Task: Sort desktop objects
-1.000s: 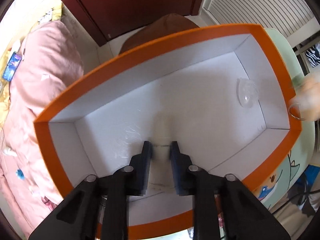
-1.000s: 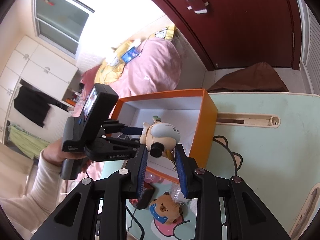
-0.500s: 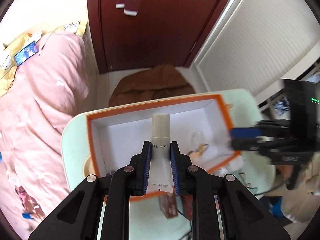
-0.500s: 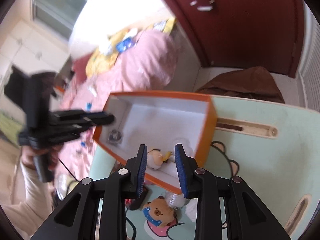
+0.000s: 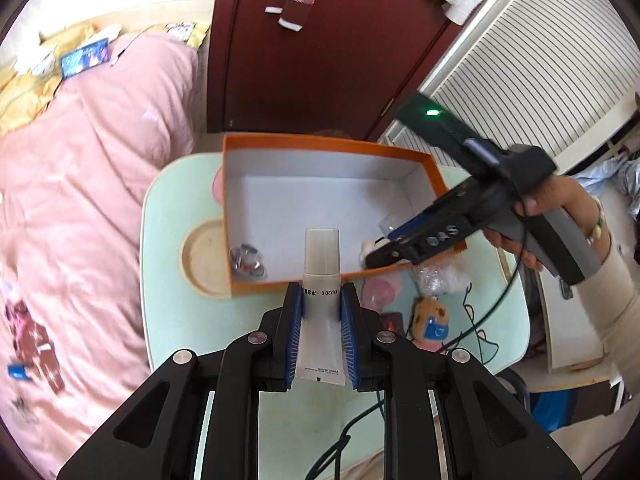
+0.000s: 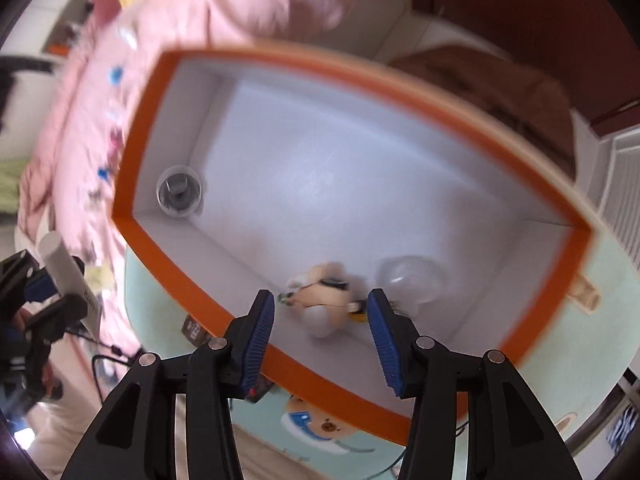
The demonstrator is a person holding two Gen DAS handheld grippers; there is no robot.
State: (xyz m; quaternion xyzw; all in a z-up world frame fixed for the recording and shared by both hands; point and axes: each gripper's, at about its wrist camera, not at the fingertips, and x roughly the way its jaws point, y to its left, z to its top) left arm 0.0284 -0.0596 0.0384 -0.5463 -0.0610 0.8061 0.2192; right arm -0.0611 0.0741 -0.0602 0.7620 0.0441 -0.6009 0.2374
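My left gripper (image 5: 321,288) is shut on a white tube (image 5: 322,256), held above the table in front of the orange box (image 5: 328,146). The right gripper (image 5: 372,257), held in a person's hand, reaches over the box's front right corner. In the right wrist view the right gripper (image 6: 320,314) stands open just above a small cartoon toy figure (image 6: 324,300) lying on the white floor of the orange box (image 6: 360,70). The tube (image 6: 64,266) shows at the far left.
A clear capsule with a grey piece (image 6: 179,196) sits in the box's left corner, and an empty clear capsule (image 6: 408,276) lies beside the toy. On the mint table (image 5: 172,320) lie a bear toy (image 5: 430,316), a plastic-wrapped item (image 5: 440,276) and a black cable (image 5: 480,320). A pink bed (image 5: 80,200) is on the left.
The right gripper let the toy figure drop into the box, opened wide and came down closer to it. My left gripper drew back out of the box with the tube.
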